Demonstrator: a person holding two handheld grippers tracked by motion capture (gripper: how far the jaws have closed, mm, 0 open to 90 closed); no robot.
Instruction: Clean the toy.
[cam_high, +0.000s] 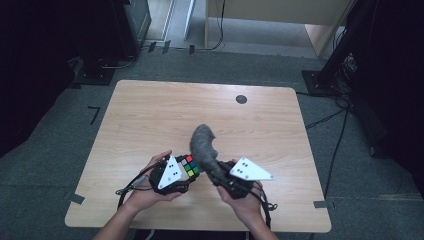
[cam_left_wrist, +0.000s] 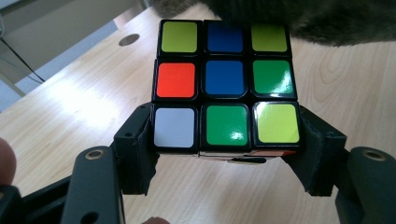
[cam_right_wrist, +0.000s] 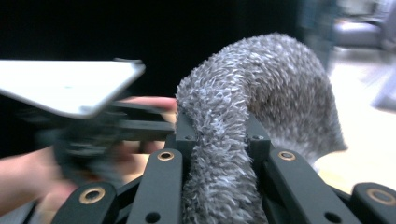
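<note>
Jaws of the left gripper (cam_left_wrist: 226, 154) clamp the bottom row of a colour cube (cam_left_wrist: 225, 84) from both sides, so the cube sits pinched between them above the wooden table (cam_high: 150, 115). Its facing side shows nine stickers: yellow-green, blue, yellow-green on top; orange-red, blue, green in the middle; white, green, yellow-green at the bottom.

Jaws of the right gripper (cam_right_wrist: 219, 135) stand narrow and squeeze a grey fuzzy cloth (cam_right_wrist: 261, 93), which runs up between them and curls over in an arch. In the high view the cloth (cam_high: 205, 145) rises from the right gripper (cam_high: 220, 175) toward the middle of the table, and its lower part passes just beside the cube (cam_high: 190, 166) held in the left gripper (cam_high: 185, 172). Whether cloth and cube touch I cannot tell.

Both hands work near the table's front edge, close together. No container stands on the table. A small dark round cap (cam_high: 241, 99) lies near the far edge, well apart from the hands. The wide far half of the top and both side margins are bare wood, giving open room ahead, left and right. Dark carpet (cam_high: 60, 130) surrounds the table, with cables (cam_high: 335, 145) trailing at its right side.
</note>
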